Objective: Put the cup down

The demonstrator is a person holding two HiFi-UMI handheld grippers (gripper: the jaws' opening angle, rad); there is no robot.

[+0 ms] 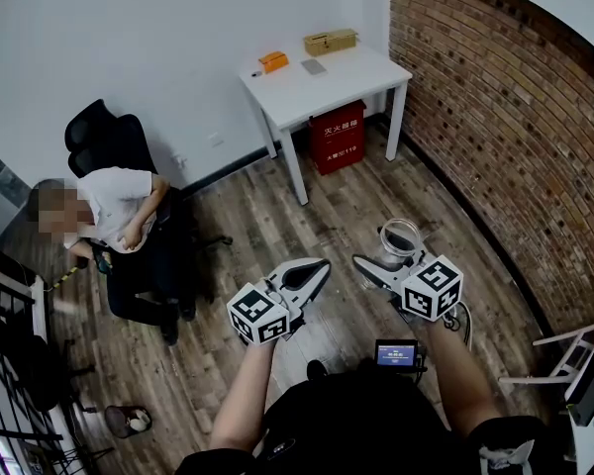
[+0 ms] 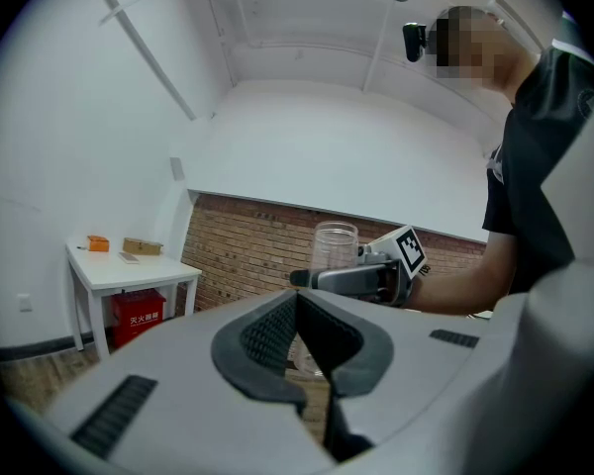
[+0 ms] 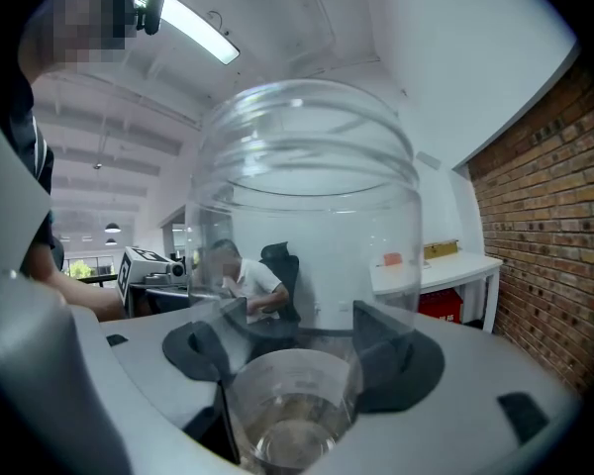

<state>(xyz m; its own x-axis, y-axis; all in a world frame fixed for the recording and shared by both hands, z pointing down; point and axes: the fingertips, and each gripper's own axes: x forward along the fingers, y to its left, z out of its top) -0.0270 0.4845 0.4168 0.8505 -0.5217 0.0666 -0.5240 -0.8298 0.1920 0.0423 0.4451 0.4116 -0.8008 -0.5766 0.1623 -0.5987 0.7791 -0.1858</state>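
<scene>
clear cup (image 3: 307,265) sits upright in the right gripper (image 1: 382,257), fingers (image 3: 391,354) clamped on its sides, up in the air over the wood floor (image 1: 277,216) & well apart from the white worktop (image 1: 346,77). left gripper (image 1: 315,270) is just beside it, fingers (image 2: 267,330) shut together w/ nothing between.

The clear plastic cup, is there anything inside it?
Empty. The clear plastic cup is see-through, no liquid inside; the right gripper holds it upright.
</scene>
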